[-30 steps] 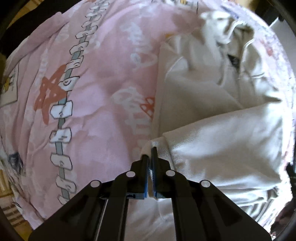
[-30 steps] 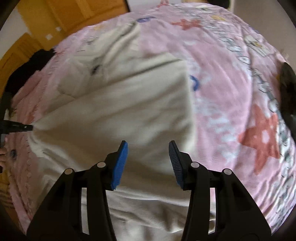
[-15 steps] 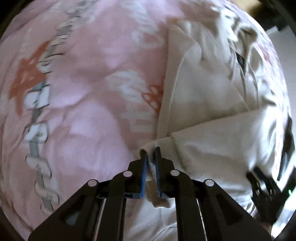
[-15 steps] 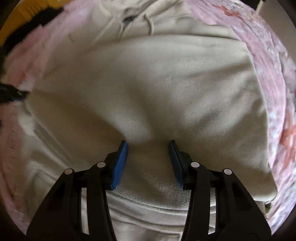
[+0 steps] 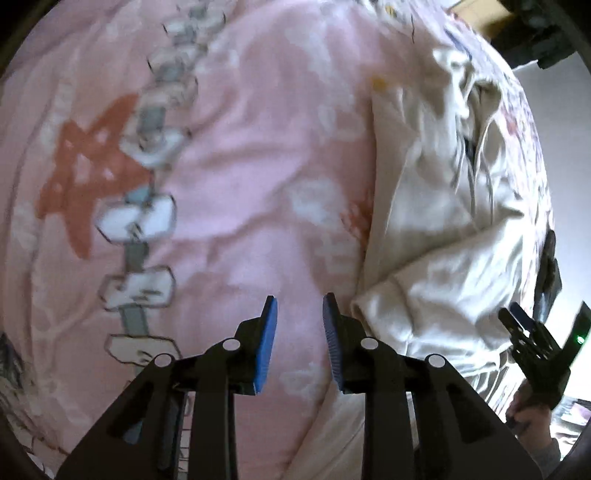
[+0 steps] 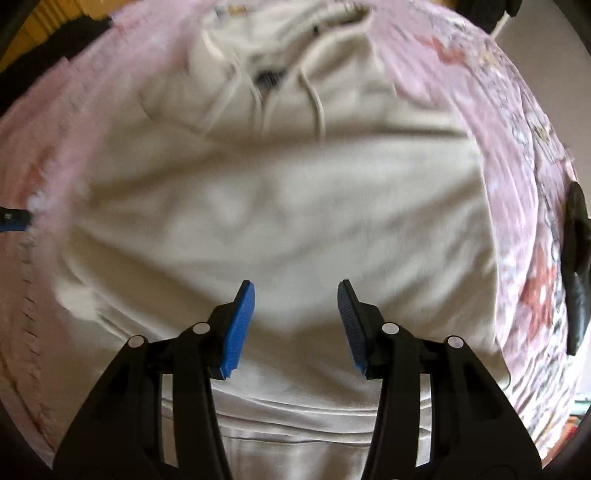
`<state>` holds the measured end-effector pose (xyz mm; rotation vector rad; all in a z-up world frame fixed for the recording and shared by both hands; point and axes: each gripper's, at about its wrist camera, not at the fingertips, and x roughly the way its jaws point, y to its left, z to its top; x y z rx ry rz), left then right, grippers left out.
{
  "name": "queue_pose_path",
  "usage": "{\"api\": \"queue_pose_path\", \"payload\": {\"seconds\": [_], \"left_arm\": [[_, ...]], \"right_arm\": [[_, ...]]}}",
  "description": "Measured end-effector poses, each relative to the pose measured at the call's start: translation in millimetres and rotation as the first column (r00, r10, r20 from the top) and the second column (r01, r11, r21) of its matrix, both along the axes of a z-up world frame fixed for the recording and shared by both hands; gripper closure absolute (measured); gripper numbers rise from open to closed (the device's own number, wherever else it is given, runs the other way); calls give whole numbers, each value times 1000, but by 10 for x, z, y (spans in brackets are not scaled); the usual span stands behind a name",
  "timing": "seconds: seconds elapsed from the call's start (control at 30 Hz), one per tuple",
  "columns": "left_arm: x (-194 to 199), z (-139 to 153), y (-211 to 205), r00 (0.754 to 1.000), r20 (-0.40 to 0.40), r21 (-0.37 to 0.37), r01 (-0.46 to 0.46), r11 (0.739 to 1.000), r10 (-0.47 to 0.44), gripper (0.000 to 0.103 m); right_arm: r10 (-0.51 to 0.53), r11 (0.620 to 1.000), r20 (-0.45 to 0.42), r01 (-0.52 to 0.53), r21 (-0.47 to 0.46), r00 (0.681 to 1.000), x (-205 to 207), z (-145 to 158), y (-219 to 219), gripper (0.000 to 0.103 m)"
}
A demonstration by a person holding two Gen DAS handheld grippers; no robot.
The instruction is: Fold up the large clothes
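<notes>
A cream hoodie (image 6: 288, 206) lies spread on a pink patterned bedspread (image 5: 236, 192), its hood and drawstrings (image 6: 314, 107) at the far end. In the left wrist view the hoodie (image 5: 436, 266) lies to the right, a folded corner just right of my left gripper (image 5: 299, 306). That gripper's jaws are opening, with only pink bedspread between them. My right gripper (image 6: 295, 291) hovers open over the middle of the hoodie's folded body, nothing between its pads. The right gripper (image 5: 532, 343) also shows at the right edge of the left wrist view.
The bedspread carries red star prints (image 5: 85, 173) and a grey and white chain pattern (image 5: 140, 221). A dark object (image 6: 576, 266) lies at the bed's right edge. Orange wooden furniture (image 6: 40, 22) stands beyond the far left corner.
My left gripper has let go of the hoodie's corner, opened and shifted left onto bare bedspread. My right gripper has moved from the hoodie's right edge over its middle, still open.
</notes>
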<state>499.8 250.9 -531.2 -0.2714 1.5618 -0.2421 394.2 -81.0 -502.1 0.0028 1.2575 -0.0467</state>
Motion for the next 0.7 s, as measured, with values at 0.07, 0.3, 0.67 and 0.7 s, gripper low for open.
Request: {"api": "queue_pose_path", "payload": {"seconds": [0.07,0.3,0.67,0.7], "left_arm": [[81,174,-54,999,36,18,0,1000,-1,78],[605,582,-625,997,72,-7,-9,1000,9,63],[2188,327,-1820,982,-147,-18,-123,992,119,54],[2368,299,-1882,979,-149,7,-137,991,137,46]], "right_arm": [[6,999,40,-8,38,999,65,153,10,57],[29,989,153,-51,142,988,950,403,-556,50],[-266,840,48,207,502,963,3221,-56,-2228,44],[-269,833,17,224,506,963,3367,-140,-2300,44]]}}
